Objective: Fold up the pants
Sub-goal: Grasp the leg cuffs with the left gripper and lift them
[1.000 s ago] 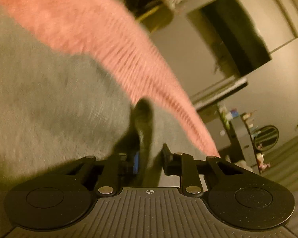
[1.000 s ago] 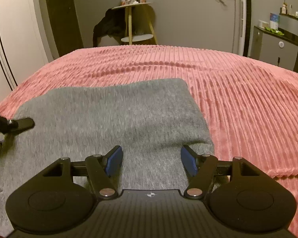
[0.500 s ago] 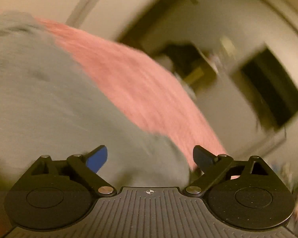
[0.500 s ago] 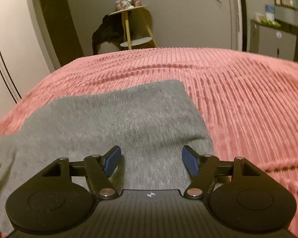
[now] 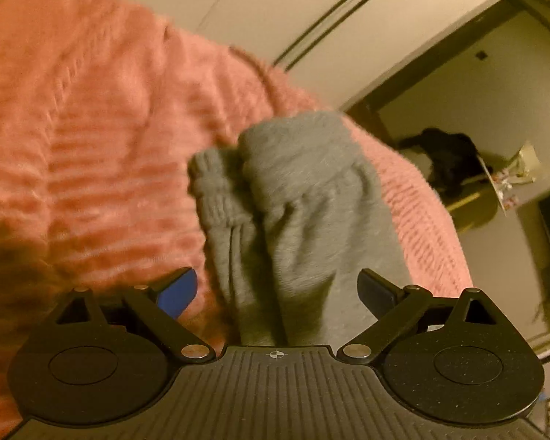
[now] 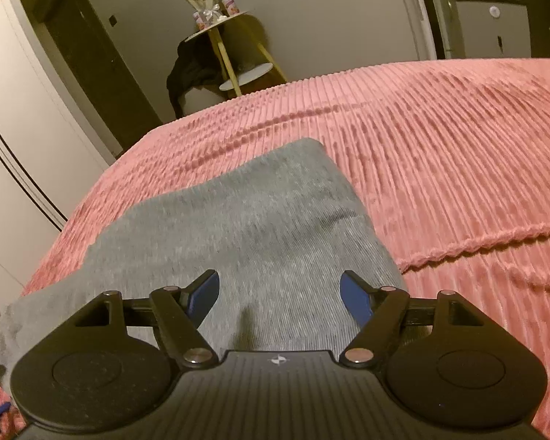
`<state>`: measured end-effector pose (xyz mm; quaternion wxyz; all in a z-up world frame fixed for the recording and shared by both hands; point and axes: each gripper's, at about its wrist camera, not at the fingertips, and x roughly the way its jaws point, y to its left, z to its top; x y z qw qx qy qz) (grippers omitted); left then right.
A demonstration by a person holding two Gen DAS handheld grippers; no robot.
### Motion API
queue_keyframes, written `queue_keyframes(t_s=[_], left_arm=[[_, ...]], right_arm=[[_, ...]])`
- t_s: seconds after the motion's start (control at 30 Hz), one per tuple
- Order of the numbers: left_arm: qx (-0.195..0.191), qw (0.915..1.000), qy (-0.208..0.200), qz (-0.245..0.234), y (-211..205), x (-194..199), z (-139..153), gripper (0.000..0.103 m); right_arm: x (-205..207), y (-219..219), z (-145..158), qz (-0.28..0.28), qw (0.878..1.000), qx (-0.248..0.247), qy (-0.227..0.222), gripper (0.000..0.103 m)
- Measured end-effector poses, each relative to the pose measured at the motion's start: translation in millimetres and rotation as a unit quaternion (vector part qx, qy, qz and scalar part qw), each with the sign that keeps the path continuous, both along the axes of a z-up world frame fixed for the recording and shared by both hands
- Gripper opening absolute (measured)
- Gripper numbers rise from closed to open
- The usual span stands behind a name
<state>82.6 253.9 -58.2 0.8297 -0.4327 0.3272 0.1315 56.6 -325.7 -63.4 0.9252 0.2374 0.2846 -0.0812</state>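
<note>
The grey pants (image 6: 245, 227) lie folded in a flat stack on the pink ribbed bedspread (image 6: 440, 154). In the left wrist view I see the pants' gathered end (image 5: 297, 201), with a ribbed waistband or cuff at its left. My left gripper (image 5: 278, 289) is open and empty, close above that end. My right gripper (image 6: 278, 297) is open and empty, just above the near edge of the folded pants.
A wooden side table (image 6: 234, 44) with a bouquet and a dark garment hanging on it stands beyond the bed. White wardrobe doors (image 6: 14, 117) are at the left. A grey cabinet (image 6: 487, 25) stands at the far right.
My left gripper was shut on the grey fabric a second ago; it has opened, let go and swung round to face the pants' end. My right gripper has tilted slightly and stayed open.
</note>
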Motion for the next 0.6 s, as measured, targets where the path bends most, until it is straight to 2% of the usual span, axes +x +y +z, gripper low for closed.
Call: queue_keyframes(t_s=[0.13,0.2,0.27,0.33,0.4,0.43,0.47,0.5,0.53,0.6], left_arm=[[-0.009,0.9996,-0.024,0.004,5.5,7.6,-9.7,0.096],[0.009,0.9997,-0.02,0.01,7.5,18.0,-10.8,0.076],[0.027,0.9996,-0.006,0.006,9.1,27.2,-5.4,0.044],[0.033,0.9992,-0.02,-0.008,6.7,25.6,-1.2,0.03],[0.029,0.9982,-0.051,-0.01,7.0,20.3,-0.8,0.029],[0.016,0.998,-0.06,-0.006,9.4,18.4,-3.4,0.033],[-0.004,0.9983,-0.058,0.005,13.3,17.7,-9.4,0.047],[-0.016,0.9985,-0.05,0.017,16.2,16.7,-14.3,0.055],[-0.029,0.9981,-0.047,0.027,19.0,17.2,-20.4,0.058],[-0.047,0.9974,-0.044,0.031,19.6,18.9,-21.4,0.05]], right_arm=[[-2.6,-4.6,-1.8,-0.005,1.0,0.018,-0.004,0.073],[-2.6,-5.6,-2.2,-0.006,1.0,0.021,-0.005,0.073],[-2.2,-6.1,-2.9,-0.008,1.0,0.023,-0.005,0.073],[-2.0,-6.1,-3.3,-0.009,1.0,0.025,-0.005,0.073],[-1.6,-6.0,-3.9,-0.009,1.0,0.025,-0.004,0.073],[-1.2,-5.7,-4.1,-0.008,1.0,0.025,-0.004,0.073],[-0.7,-5.5,-4.4,-0.008,1.0,0.024,-0.004,0.073],[-0.4,-5.4,-4.8,-0.007,1.0,0.023,-0.004,0.073],[-0.1,-5.3,-5.0,-0.006,1.0,0.023,-0.004,0.073],[-0.4,-5.5,-4.8,-0.006,1.0,0.024,-0.005,0.073]])
